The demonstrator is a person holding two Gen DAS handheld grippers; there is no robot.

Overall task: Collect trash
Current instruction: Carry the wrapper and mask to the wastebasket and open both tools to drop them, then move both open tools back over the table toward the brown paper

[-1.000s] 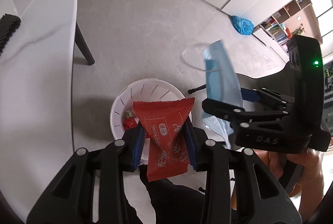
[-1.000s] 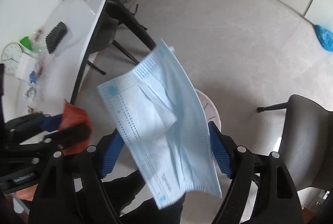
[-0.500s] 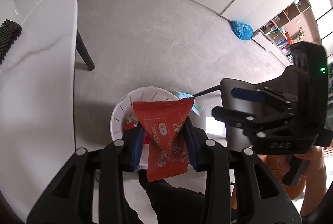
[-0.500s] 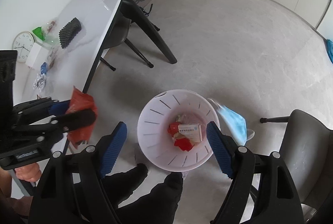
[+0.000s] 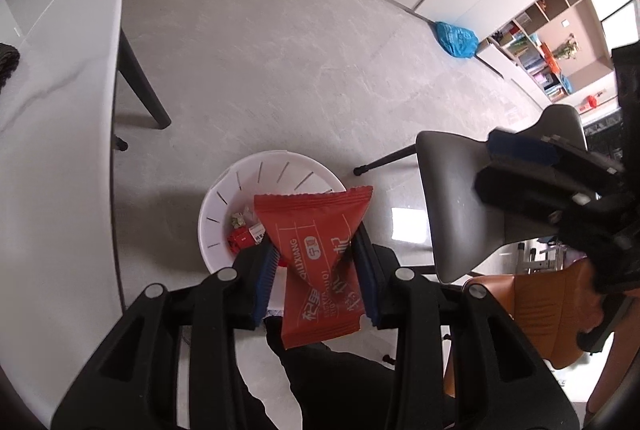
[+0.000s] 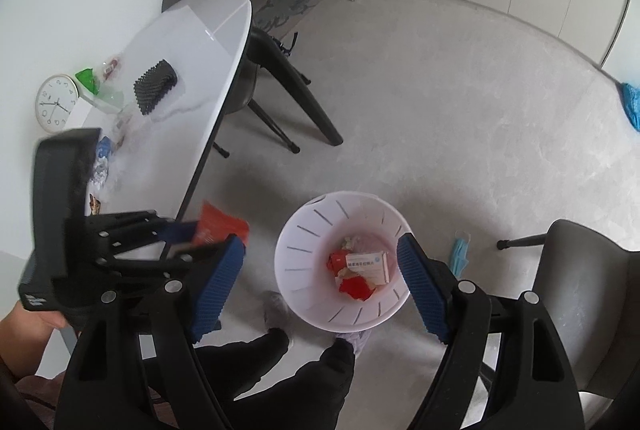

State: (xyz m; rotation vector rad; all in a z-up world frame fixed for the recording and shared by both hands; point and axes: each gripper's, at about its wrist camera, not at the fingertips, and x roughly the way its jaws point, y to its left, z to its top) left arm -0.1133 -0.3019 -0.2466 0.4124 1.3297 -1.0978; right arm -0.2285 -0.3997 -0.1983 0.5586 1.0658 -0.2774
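The left gripper [image 5: 316,270] is clamped on a red printed snack wrapper [image 5: 320,262] above the white slotted plastic bin [image 6: 316,226]. The right gripper [image 6: 320,286] hangs spread and empty. A blue face mask [image 6: 460,256] lies on the floor beside the bin. Judged next: centre the wrapper over the bin, then release.

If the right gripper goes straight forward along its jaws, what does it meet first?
Most likely the white bin on the floor. The right gripper is open and empty, and the bin's mouth sits between its jaws, with a white medicine box and red scraps inside. Depth is unclear, but nothing shows in between.
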